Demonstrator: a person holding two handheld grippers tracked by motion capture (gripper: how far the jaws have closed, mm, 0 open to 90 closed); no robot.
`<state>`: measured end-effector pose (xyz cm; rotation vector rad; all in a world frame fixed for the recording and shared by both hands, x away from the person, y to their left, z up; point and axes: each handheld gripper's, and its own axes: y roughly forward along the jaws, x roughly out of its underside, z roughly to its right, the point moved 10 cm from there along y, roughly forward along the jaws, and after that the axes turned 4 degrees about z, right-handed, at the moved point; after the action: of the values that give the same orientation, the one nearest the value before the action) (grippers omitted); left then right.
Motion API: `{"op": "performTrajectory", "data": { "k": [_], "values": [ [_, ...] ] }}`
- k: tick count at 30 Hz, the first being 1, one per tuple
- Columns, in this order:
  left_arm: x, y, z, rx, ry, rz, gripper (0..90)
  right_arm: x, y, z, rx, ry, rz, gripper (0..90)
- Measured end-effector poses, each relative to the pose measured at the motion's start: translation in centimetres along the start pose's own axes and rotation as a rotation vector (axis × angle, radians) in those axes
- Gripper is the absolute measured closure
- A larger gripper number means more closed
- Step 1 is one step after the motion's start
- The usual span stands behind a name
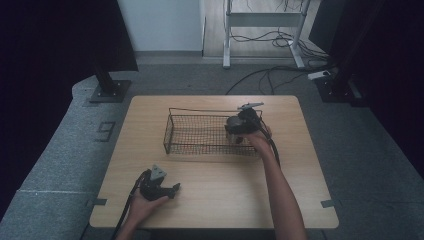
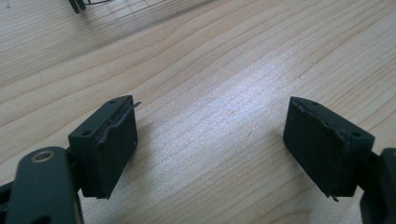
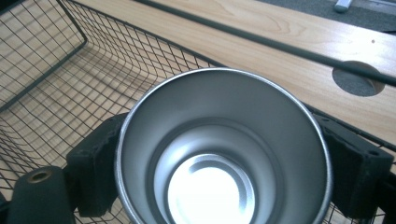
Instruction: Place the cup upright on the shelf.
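A black wire basket [image 1: 195,111] stands on the far half of the wooden table [image 1: 210,200]. My right gripper [image 1: 235,135] reaches into its right end, shut on a shiny steel cup [image 1: 233,122]. In the right gripper view the cup [image 3: 219,140] is upright and empty, its open mouth facing the camera. Here the right gripper [image 3: 224,168] presses a black pad against each side of it, over the basket's mesh floor [image 3: 56,93]. My left gripper [image 1: 175,188] rests at the table's front left. In the left gripper view, the left gripper [image 2: 210,140] stands open over bare wood.
A round hole [image 3: 357,79] is cut in the tabletop just beyond the basket's far rim. On the floor behind the table are two dark stand bases [image 1: 107,90], a white desk frame [image 1: 262,20] and loose cables [image 1: 270,75].
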<state>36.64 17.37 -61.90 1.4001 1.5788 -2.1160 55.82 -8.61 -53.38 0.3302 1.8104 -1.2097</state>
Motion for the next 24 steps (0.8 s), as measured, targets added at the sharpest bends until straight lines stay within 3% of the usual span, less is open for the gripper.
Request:
{"op": "performTrajectory", "data": {
  "k": [19,24],
  "values": [
    [0.0,0.0,0.0,0.000,0.001,-0.001,17.4,1.4,0.7,0.6,0.015,0.001,-0.046,13.2],
    [0.0,0.0,0.0,0.000,0.002,-0.001,17.3,1.8,1.0,0.8,0.032,-0.005,-0.085,13.2]
  ]
}}
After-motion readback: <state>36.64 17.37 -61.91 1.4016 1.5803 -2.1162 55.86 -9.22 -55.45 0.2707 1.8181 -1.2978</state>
